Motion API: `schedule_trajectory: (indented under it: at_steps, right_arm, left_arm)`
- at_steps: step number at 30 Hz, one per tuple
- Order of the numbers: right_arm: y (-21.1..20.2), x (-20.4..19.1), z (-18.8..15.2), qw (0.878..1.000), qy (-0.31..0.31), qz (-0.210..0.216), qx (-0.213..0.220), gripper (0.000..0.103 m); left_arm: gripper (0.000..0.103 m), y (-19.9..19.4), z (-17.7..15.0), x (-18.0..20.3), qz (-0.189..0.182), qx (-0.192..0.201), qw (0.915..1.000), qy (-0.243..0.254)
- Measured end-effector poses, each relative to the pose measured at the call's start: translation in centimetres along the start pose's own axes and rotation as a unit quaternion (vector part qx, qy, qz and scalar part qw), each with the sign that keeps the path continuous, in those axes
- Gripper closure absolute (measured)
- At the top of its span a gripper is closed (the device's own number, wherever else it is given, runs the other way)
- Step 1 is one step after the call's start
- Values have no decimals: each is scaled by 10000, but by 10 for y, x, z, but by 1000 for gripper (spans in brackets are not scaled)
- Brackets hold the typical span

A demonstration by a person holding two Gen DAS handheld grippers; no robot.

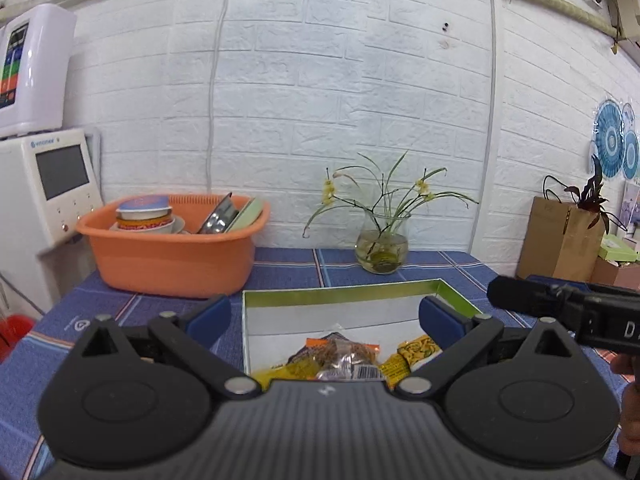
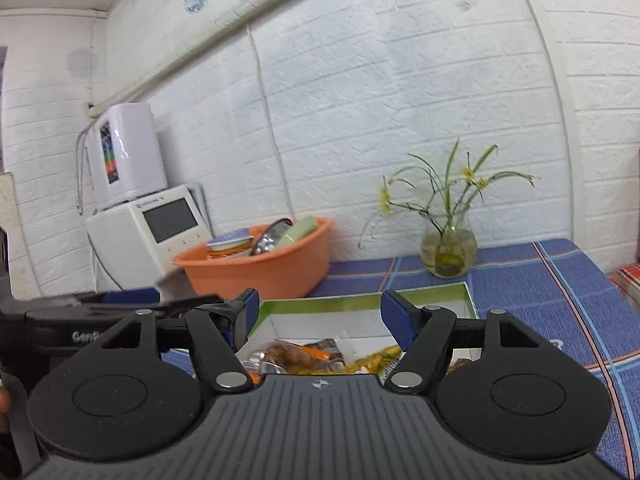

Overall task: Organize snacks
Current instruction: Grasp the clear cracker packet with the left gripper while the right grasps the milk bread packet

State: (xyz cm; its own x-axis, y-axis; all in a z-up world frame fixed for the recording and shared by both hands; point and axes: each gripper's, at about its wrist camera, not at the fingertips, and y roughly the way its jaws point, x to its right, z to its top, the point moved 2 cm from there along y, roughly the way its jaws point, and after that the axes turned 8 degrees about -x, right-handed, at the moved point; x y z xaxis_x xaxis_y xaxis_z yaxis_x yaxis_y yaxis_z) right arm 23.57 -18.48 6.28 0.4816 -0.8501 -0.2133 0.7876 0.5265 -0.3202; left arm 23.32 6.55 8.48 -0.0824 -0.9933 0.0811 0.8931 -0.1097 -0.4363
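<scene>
While above box [image 1: 360,294], jaws wide, empty.

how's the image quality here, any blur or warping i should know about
Left wrist view: sharp, but fisheye bends the brick wall and ceiling pipe; dark corners. Right wrist view: same warp, tilted; the snacks in the box are smeared by motion blur, the vase slightly soft. Lighting is even, no strong glare.

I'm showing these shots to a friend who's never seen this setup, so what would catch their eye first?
Probably the orange basin stacked with dishes at the back left of the blue checked tablecloth, bright against the white brick wall. Next, the open green-rimmed box in the middle, with snack packets lying inside it. Behind the box stands a glass vase of yellow-flowered stems.
</scene>
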Motion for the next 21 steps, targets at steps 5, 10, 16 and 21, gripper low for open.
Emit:
schedule_trajectory:
  at_steps: [5,10,16,21]
  right_arm:
    - [-10,-4,-6,9956,455,602,-553,0]
    - [-30,-2,-51,9738,1159,1378,-1390,0]
    - [-64,-10,-108,9570,1737,1369,-1878,0]
    - [-70,-19,-128,9470,2018,1255,-2161,0]
  left_arm:
    - [4,-50,-47,-12,563,231,9980,175]
    - [3,-84,-99,-16,271,-393,9975,512]
    - [3,-86,-143,-1,-342,-1209,9889,787]
    - [3,-78,-150,6,-784,-1553,9829,611]
